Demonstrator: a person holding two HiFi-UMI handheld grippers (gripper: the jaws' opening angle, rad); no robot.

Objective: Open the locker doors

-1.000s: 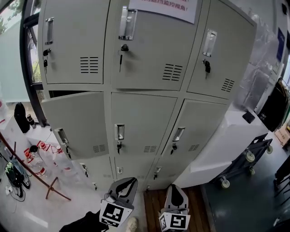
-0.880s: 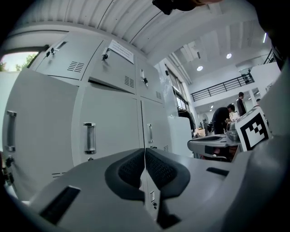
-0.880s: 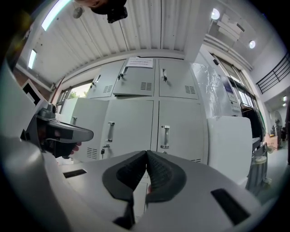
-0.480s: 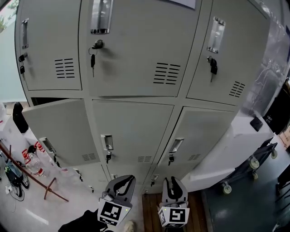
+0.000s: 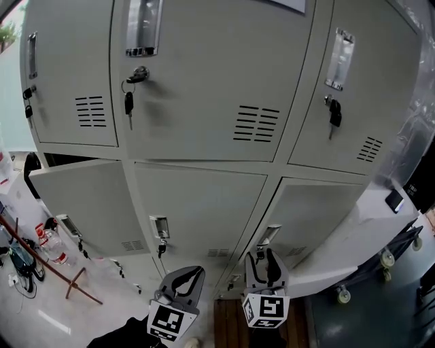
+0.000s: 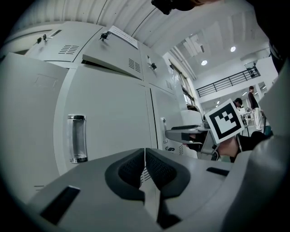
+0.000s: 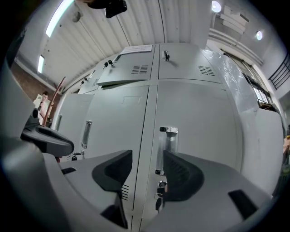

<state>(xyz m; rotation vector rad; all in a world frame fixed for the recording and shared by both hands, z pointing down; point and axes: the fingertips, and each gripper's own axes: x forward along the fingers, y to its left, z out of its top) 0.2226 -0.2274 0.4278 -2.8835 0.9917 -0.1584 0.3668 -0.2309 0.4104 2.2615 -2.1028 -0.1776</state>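
The bank of lockers (image 5: 275, 170) runs off the top of the head view, so the paper sign (image 5: 289, 5) on it is cut to a sliver; its lowest row is mostly hidden behind the left claw (image 5: 192, 273) and the right claw (image 5: 265, 257); the keys (image 5: 128, 103) hanging from the upper locks are too small to make out in detail. In the middle row the left door (image 5: 81, 204) stands ajar, with a dark gap along its top edge; the middle door (image 5: 204, 204) and the right door (image 5: 319, 211) lie flush. Left of the lockers, bottles (image 5: 51, 246) and a leaning red stick (image 5: 51, 266) stand on the pale floor (image 5: 41, 316); to the right are a white counter (image 5: 353, 234) and a wheeled cart (image 5: 397, 248), the cart partly out of frame. The left claw hangs low before the middle column; in the left gripper view its pads are pressed together with nothing between them, and the right claw crowds that view's right side, covering part of the lockers. The right claw sits just under the handle (image 5: 270, 234) of the right door; its jaws have just been opening and now stand spread wide; in the right gripper view that handle shows in the gap between them, with a small key hanging below it; the pads do not pinch it; whether the tips touch the door cannot be told.
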